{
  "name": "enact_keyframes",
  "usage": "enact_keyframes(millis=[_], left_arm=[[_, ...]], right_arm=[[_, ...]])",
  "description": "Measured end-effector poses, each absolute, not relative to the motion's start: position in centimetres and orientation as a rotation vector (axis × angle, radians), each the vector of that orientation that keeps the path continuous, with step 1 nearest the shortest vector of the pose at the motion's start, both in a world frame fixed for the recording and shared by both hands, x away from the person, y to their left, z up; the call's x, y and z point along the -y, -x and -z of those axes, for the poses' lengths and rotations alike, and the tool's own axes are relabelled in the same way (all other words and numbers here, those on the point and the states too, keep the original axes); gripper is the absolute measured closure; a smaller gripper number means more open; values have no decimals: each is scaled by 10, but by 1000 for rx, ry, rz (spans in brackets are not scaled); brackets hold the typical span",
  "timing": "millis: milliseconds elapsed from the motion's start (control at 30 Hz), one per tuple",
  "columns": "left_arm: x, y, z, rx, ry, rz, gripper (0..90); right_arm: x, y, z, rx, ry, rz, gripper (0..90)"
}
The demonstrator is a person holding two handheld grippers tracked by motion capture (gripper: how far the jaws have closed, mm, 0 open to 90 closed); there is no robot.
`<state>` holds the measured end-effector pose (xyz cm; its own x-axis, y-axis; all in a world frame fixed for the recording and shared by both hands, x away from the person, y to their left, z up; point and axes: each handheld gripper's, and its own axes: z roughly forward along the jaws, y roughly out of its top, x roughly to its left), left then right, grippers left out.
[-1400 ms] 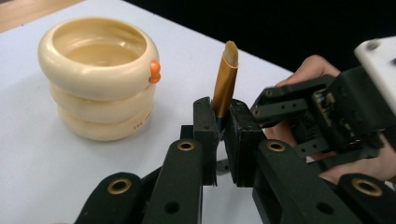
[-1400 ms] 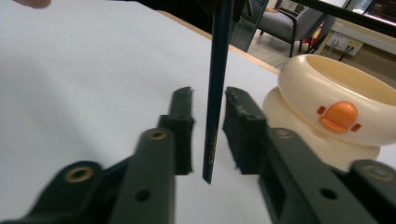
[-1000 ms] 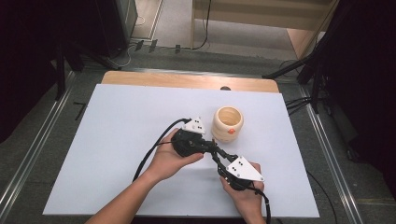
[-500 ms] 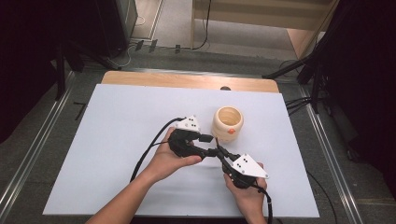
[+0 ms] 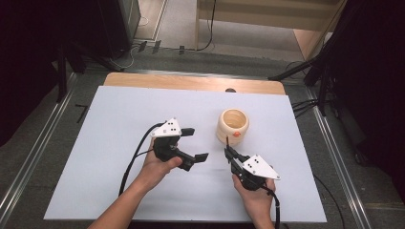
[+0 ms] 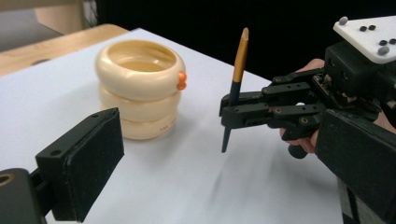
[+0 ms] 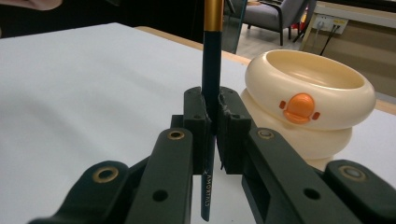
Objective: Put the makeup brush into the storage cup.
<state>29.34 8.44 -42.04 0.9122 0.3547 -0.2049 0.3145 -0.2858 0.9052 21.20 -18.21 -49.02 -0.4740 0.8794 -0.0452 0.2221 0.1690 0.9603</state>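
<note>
White table (image 5: 119, 143) (wooden far edge); grey chair (image 7: 273, 16) beyond.

pen holder (image 7: 317, 107): glossy cream, perhaps ceramic | pencil (image 7: 212, 60): smooth lacquer | table (image 5: 119, 124): matt white

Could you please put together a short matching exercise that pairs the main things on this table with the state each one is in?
Things:
1. left gripper
2. right gripper
3. pencil
4. cream holder

States:
a. stands on the white table, touched by neither gripper
b. jaws wide apart, holding nothing
c. held nearly upright above the table, gold end up
d. jaws closed on a thin dark shaft

Pairs: 1-b, 2-d, 3-c, 4-a
</note>
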Motion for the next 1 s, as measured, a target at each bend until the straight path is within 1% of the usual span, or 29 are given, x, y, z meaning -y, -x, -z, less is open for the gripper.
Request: enact_keyframes(millis=[200,600,900,1000], left_arm=[[-103,-289,424,-525,-1869,-84,11],[-143,-278,430,-591,-1836,-225,11],[-167,-274,439,-639,-1838,-286,11],[-175,-273,442,-653,-1827,-289,12]], right_arm=[[187,-212,487,-1802,-1054,-1342,844],[200,-214,481,-1770,-1080,-1363,843],[206,-217,474,-1744,-1089,-1386,843],[208,-218,471,-1736,-1086,-1387,843]])
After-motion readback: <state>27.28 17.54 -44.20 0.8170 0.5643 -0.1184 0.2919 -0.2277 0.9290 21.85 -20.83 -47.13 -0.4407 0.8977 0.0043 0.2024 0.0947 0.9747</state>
